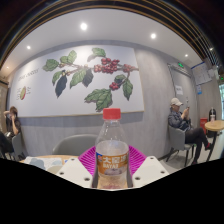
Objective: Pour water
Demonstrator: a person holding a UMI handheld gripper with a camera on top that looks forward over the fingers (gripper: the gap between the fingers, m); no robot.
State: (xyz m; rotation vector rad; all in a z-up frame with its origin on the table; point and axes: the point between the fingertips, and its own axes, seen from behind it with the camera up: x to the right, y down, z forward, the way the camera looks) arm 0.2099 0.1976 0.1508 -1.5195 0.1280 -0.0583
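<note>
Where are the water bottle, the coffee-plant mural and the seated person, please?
water bottle (pixel 112 157): gripper view, its label.
coffee-plant mural (pixel 88 76): gripper view, the leaves.
seated person (pixel 181 124): gripper view, the torso.

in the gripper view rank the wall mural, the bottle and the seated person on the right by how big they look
1. Wall mural: it looks largest and spans much of the wall.
2. Bottle: held between the fingers of the tool; it is near the camera, so its size is exaggerated.
3. Seated person: looks smallest, but sits far back.

bottle (pixel 112 150) | clear plastic, red cap on, red label | standing upright | between the two fingers of the gripper (pixel 112 172), against the pink pads
</note>
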